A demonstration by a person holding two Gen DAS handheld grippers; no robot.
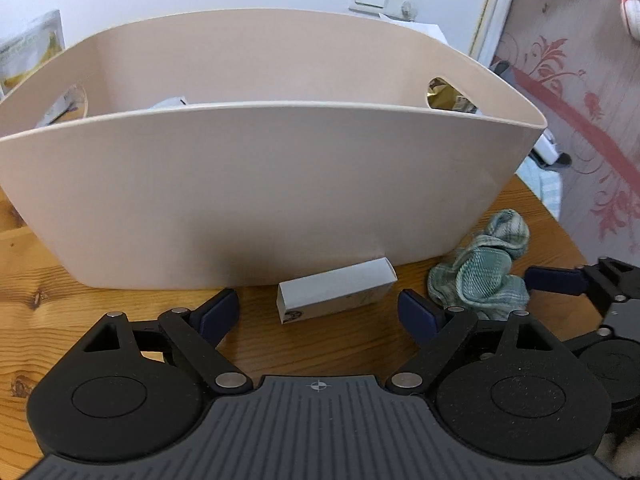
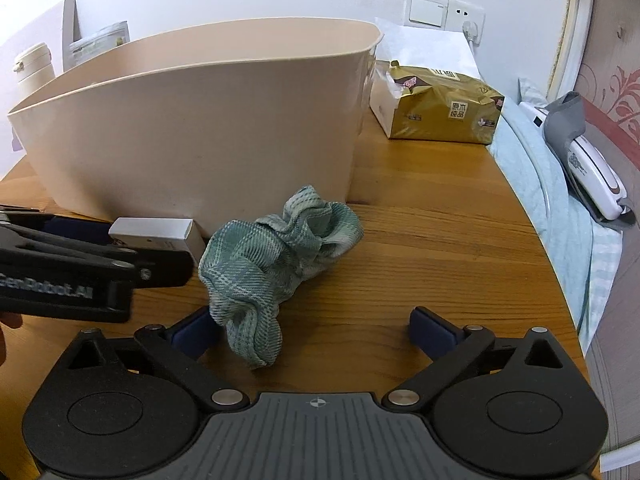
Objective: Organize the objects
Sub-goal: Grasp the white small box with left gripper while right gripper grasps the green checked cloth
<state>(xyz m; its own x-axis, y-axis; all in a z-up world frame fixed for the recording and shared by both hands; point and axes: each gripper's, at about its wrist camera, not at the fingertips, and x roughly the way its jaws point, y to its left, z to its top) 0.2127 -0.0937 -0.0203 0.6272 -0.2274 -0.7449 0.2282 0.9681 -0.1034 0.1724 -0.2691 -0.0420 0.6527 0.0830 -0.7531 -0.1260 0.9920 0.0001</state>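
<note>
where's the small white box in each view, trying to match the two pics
Left wrist view: the small white box lies low in the middle, on the table in front of the beige basket, between the open left gripper's fingers.
Right wrist view: the box is at the left edge, partly hidden behind the left gripper.
Shared landmark: the crumpled green cloth, just right of the box in both.

Both the left gripper (image 1: pixel 320 312) and the right gripper (image 2: pixel 316 330) are being held side by side, angled downward, jaws spread wide.
</note>
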